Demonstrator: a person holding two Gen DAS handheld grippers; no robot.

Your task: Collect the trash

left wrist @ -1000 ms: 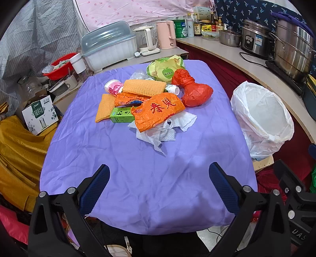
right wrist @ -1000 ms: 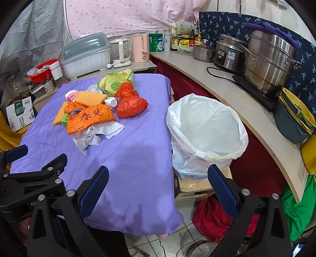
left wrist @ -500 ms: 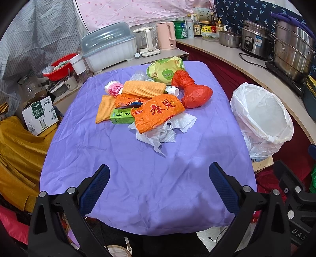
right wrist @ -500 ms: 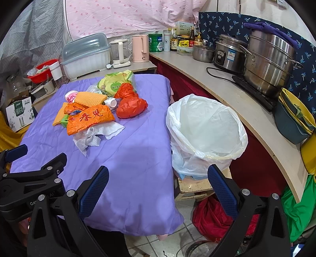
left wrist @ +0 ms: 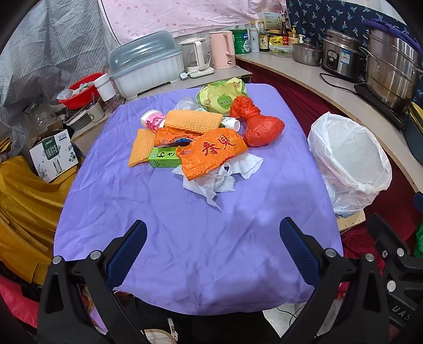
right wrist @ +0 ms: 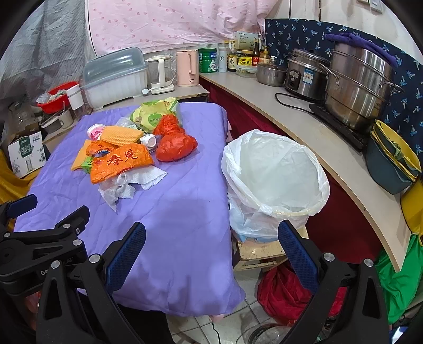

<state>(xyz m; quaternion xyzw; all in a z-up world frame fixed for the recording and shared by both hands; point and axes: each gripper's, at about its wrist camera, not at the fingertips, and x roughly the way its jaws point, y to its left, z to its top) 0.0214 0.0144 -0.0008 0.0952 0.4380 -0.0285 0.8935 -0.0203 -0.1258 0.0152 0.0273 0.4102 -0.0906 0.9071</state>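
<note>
A heap of trash (left wrist: 201, 137) lies on the far half of the table (left wrist: 185, 251). In it, a wrapper (left wrist: 211, 156) lies on crumpled paper towels (left wrist: 224, 180), with a carton (left wrist: 164, 157) at its left. To the table's right stands a lined bin (right wrist: 275, 182), with a counter (right wrist: 304, 124) behind it.

Pink dotted curtain (right wrist: 169, 23) behind – curved counter (right wrist: 312, 132) with steel pots (right wrist: 357, 87), tiled floor (right wrist: 253, 315).
</note>
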